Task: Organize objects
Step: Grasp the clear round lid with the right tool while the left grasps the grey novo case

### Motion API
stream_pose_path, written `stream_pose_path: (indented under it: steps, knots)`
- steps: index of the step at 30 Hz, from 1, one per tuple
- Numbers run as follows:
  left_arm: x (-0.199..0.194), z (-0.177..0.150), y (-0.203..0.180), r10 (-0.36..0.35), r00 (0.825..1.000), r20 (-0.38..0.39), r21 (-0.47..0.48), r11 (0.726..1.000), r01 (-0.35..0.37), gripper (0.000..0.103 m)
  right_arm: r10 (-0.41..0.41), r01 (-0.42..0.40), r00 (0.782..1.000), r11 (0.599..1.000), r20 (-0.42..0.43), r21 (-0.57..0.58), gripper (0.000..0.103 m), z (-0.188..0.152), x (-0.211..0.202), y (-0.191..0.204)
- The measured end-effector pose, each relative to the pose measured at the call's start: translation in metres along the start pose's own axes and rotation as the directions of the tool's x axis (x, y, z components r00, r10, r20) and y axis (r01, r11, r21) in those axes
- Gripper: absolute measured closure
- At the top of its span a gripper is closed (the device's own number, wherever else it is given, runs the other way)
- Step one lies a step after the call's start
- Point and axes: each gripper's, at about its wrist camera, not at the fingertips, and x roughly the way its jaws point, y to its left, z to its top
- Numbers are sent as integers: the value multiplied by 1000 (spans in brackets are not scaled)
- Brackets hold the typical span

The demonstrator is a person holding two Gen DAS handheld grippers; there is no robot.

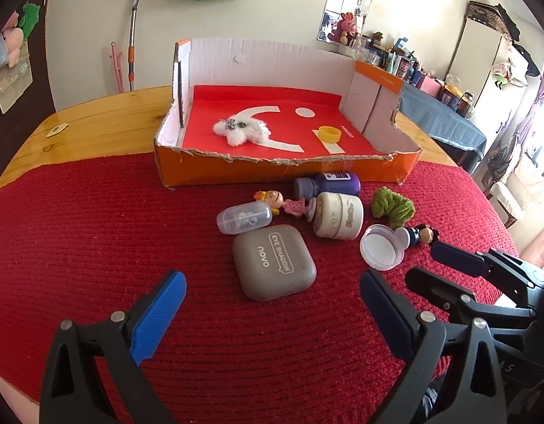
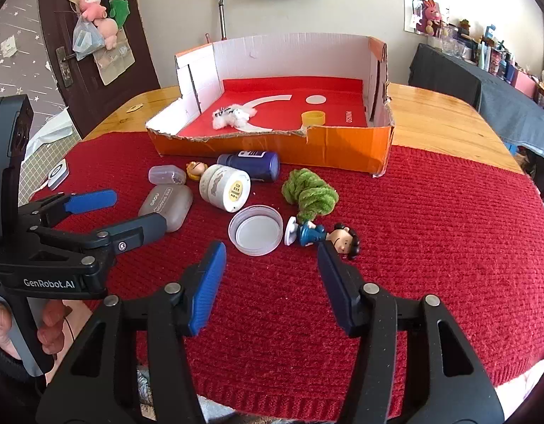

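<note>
Two tongs, left tongs [image 1: 272, 304] and right tongs [image 2: 272, 268], stand wide above red mat [image 2: 448, 247] on wooden desk [image 2: 431, 116]; white wall [image 2: 173, 17] behind.

Both cameras sit low over the red mat [image 1: 95, 229], looking forward at the orange box [image 2: 342, 145]. The left one looks from the left, the right one from the right. Both see the same toys.
</note>
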Motion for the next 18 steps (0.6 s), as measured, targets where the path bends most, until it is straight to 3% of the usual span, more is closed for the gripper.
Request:
stream_pose_path:
  steps: [7,18]
  knots:
    - [12,-3,1,-24,999,-38,-12,1000,24,10,39,-40,998,999,-51,-5,61,-7,17,3]
    - [19,6,5,-19,999,-30,-18,1000,18,15,45,-46,998,999,-52,-10,61,2,31,1]
